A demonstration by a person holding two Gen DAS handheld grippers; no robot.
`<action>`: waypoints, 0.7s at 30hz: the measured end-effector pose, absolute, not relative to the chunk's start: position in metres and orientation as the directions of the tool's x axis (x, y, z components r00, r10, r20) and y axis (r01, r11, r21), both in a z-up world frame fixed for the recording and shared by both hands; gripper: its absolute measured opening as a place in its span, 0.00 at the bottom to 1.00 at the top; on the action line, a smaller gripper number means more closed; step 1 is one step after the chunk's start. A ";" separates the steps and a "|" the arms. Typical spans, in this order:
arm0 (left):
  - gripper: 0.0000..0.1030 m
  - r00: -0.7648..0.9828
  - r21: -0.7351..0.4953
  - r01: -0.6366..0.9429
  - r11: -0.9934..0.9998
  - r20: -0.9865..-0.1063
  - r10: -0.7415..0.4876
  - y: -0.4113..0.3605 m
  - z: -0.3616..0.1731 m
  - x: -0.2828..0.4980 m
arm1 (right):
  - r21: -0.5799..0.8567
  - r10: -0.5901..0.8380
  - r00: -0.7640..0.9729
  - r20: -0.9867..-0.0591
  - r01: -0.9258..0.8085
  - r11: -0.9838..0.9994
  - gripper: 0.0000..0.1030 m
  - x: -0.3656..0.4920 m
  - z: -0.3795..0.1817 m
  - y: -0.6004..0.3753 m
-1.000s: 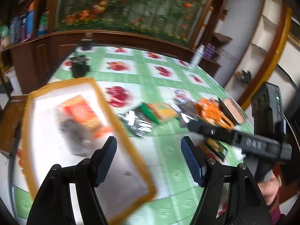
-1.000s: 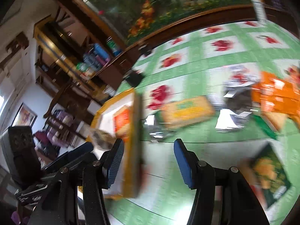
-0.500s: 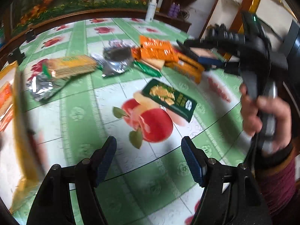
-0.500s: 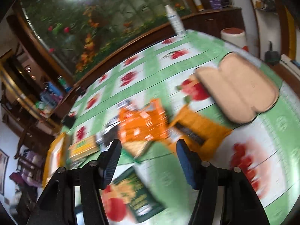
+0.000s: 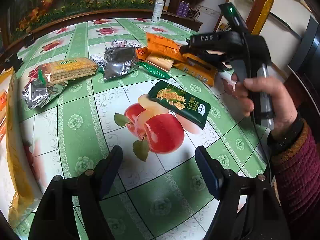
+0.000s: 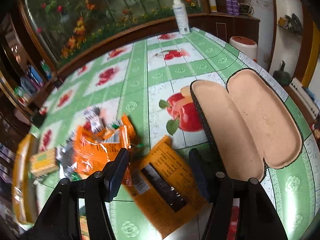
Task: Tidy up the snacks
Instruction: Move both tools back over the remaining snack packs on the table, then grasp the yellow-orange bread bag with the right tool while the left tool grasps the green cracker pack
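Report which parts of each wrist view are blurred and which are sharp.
Left wrist view: mostly sharp, dark green cracker packet crisp; yellow tray at the left edge smeared. Right wrist view: orange snack packets and left side motion-blurred; open glasses case sharp.

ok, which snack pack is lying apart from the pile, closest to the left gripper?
The dark green cracker pack, lying alone on the apple print just ahead of the left gripper. The orange, silver and biscuit packs sit clustered farther back.
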State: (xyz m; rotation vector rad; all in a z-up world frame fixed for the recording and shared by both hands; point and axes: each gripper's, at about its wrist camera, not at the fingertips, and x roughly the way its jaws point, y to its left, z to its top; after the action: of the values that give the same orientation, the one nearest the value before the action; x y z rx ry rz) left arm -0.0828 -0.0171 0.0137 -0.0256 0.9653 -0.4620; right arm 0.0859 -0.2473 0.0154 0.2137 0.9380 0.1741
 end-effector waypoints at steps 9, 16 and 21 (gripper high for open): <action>0.72 0.467 -0.290 0.352 0.890 -0.770 -0.436 -0.008 0.014 -0.080 | 0.202 0.292 0.526 -0.799 -0.222 0.954 0.83 0.034 0.008 -0.207; 0.73 0.472 -0.283 0.345 0.895 -0.772 -0.426 -0.006 0.015 -0.083 | 0.066 0.194 0.550 -0.812 -0.244 0.968 0.81 0.005 0.003 -0.191; 0.74 0.471 -0.304 0.332 0.893 -0.767 -0.436 -0.002 0.015 -0.081 | 0.076 0.197 0.556 -0.808 -0.233 0.969 0.78 -0.015 0.004 -0.187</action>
State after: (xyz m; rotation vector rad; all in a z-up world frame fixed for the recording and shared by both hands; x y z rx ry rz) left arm -0.0811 -0.0020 0.0147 -0.1186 0.9730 -0.4719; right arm -0.0151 -0.1867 0.0039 -0.0417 0.9478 0.2538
